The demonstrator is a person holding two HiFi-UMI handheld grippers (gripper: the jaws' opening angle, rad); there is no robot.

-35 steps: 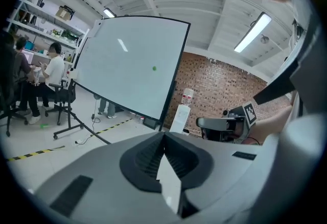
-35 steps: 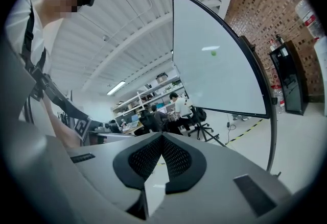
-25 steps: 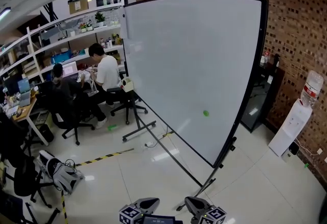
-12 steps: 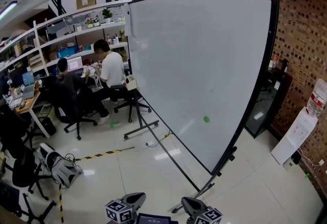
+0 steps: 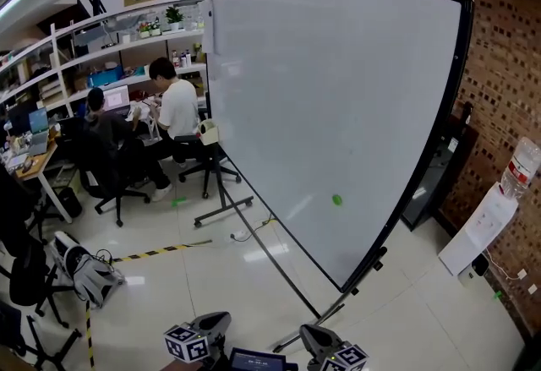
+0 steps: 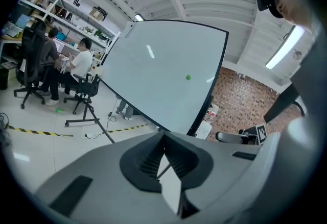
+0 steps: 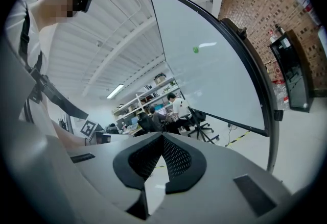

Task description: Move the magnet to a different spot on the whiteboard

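Note:
A small green magnet [image 5: 337, 199] sticks to the lower right part of the big whiteboard [image 5: 338, 99], which stands on a wheeled frame. It also shows as a green dot in the left gripper view [image 6: 188, 77] and in the right gripper view [image 7: 195, 50]. Both grippers hang low at the bottom edge of the head view, well short of the board: my left gripper [image 5: 220, 322] and my right gripper [image 5: 309, 334]. In their own views the left gripper [image 6: 164, 134] and the right gripper [image 7: 163, 136] have their jaw tips together, with nothing between them.
Two people [image 5: 173, 107] sit on office chairs at desks on the left, under shelves. The board's frame legs [image 5: 224, 210] reach across the floor. A bag [image 5: 80, 270] and striped floor tape [image 5: 156, 253] lie at the left. A water dispenser [image 5: 494, 217] stands by the brick wall.
Both grippers have slid left along the bottom of the head view, the left one further and rolled a little. The board fills slightly more of the view. The magnet stays put.

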